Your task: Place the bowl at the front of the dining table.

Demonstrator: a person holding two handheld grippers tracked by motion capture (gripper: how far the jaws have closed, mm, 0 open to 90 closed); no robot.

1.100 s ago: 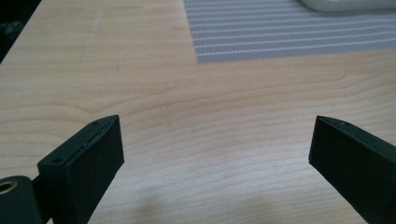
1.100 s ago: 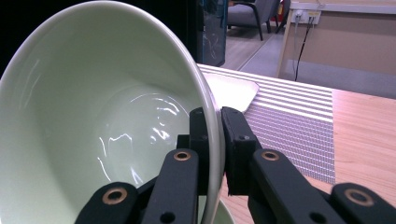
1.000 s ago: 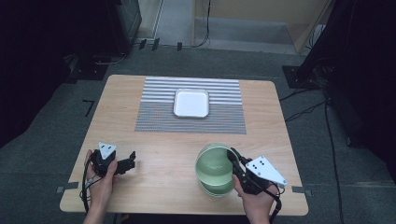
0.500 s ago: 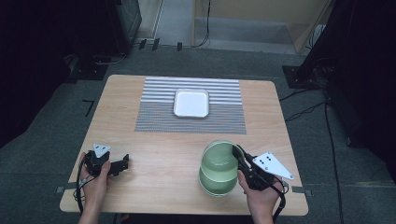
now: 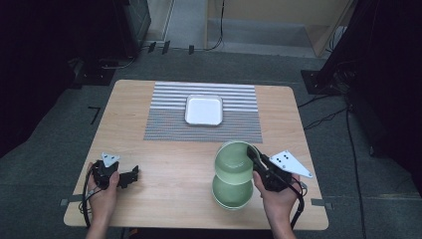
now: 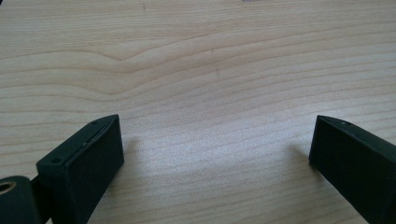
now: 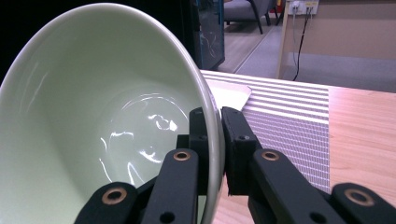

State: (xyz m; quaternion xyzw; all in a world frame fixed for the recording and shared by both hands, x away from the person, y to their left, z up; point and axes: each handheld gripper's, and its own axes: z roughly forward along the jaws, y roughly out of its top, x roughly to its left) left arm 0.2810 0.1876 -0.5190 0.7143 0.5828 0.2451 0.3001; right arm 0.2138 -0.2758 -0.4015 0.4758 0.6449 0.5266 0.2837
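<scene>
Gripping item: right hand-held gripper (image 5: 255, 158), jaws pinched on the rim of the top bowl (image 5: 233, 160), one jaw inside the wall and one outside, as the right gripper view shows (image 7: 212, 135).
Top bowl: pale green, glossy inside (image 7: 93, 121); lifted and tilted, seen in the high view overlapping the far edge of the lower bowl; held at its right rim.
Lower bowl: pale green (image 5: 230, 194); sits on the table near the front edge, just left of the right hand (image 5: 276, 196). Whether the two bowls touch cannot be told.
Left hand-held gripper: (image 5: 133, 175) low over bare wood at the front left of the table, held in the left hand (image 5: 103, 191); jaws spread wide with nothing between them, seen in the left gripper view (image 6: 215, 149).
Table: light wood (image 5: 169, 169), grain plain in the left gripper view (image 6: 201, 70).
Mat: grey and white stripes (image 5: 164, 122), lying across the far middle of the table; well apart from both bowls.
Tray: white, square with rounded corners (image 5: 204, 110); rests on the mat, centred; a corner shows past the bowl's rim in the right gripper view (image 7: 229, 95).
Spacing: the two hand-held grippers are well apart, one at each front side of the table.
</scene>
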